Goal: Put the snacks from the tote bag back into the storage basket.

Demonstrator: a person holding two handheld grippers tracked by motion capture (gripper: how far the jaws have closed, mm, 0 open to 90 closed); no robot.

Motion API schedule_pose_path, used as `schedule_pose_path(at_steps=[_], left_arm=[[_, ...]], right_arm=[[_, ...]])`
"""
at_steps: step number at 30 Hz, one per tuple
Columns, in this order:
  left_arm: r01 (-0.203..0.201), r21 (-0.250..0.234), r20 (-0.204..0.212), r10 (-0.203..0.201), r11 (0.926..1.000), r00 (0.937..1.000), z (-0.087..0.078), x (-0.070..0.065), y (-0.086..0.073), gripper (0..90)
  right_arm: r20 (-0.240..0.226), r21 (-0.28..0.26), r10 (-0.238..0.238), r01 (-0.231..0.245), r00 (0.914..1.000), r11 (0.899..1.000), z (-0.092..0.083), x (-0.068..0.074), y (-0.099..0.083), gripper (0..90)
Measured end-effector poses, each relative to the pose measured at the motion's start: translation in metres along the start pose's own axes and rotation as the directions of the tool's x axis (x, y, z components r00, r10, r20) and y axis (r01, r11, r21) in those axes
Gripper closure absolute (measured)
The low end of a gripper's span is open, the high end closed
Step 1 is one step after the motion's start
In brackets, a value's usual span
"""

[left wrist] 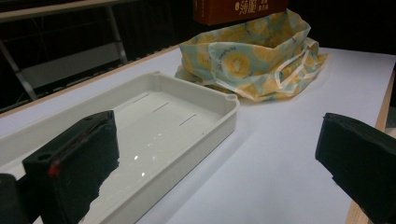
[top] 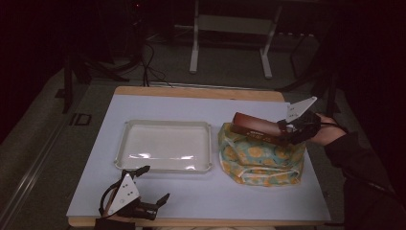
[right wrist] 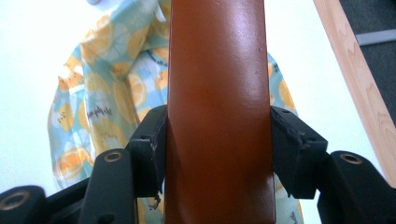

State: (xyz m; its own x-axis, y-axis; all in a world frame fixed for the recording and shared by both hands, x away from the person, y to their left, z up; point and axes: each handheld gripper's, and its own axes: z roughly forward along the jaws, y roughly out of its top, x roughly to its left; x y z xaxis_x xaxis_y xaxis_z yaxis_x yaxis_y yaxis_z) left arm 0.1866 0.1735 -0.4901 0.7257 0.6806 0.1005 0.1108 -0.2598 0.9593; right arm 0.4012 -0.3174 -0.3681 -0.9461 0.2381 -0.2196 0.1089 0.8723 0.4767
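While the left gripper [top: 143,184] rests with jaws spread wide, the right gripper [right wrist: 217,154] clamps a brown box [right wrist: 217,93], its long axis running straight ahead between the jaws, above the lemon-print bag [right wrist: 98,93].

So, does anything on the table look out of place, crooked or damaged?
Nothing looks damaged or spilled. The fabric bag lies slumped and crumpled beside the white tray, its opening sagging. The right hand-held gripper holds the brown box tilted above the bag. The tray sits square and holds nothing.
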Motion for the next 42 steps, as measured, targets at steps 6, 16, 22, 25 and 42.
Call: schedule_pose_path(at_steps=[6, 16, 22, 25, 42], left_arm=[[0.0, -0.005, 0.003, 0.0, 1.0, 1.0, 0.0, 0.0, 0.0, 0.0], [-0.006, -0.008, 0.011, 0.006, 0.9999, 0.9999, -0.001, -0.001, 0.0, 0.0], [-0.012, -0.006, 0.015, 0.012, 0.9999, 0.9998, -0.001, -0.002, 0.0, 0.0], [-0.012, -0.01, 0.016, 0.013, 0.9999, 0.9998, -0.001, -0.002, 0.0, 0.0], [-0.023, -0.012, 0.028, 0.023, 0.9997, 0.9993, -0.002, -0.003, 0.001, 0.0]], right_arm=[[-0.006, -0.015, -0.028, 0.028, 0.9996, 0.999, -0.001, 0.002, 0.014, 42.9], [-0.024, -0.017, -0.079, 0.078, 0.9966, 0.997, 0.007, 0.007, 0.04, 42.9], [-0.031, -0.02, -0.112, 0.111, 0.9932, 0.994, 0.012, 0.011, 0.057, 42.9], [-0.041, -0.02, -0.129, 0.128, 0.9908, 0.992, 0.016, 0.013, 0.066, 42.9], [-0.109, -0.049, -0.242, 0.238, 0.964, 0.97, 0.051, 0.032, 0.113, 42.8]])
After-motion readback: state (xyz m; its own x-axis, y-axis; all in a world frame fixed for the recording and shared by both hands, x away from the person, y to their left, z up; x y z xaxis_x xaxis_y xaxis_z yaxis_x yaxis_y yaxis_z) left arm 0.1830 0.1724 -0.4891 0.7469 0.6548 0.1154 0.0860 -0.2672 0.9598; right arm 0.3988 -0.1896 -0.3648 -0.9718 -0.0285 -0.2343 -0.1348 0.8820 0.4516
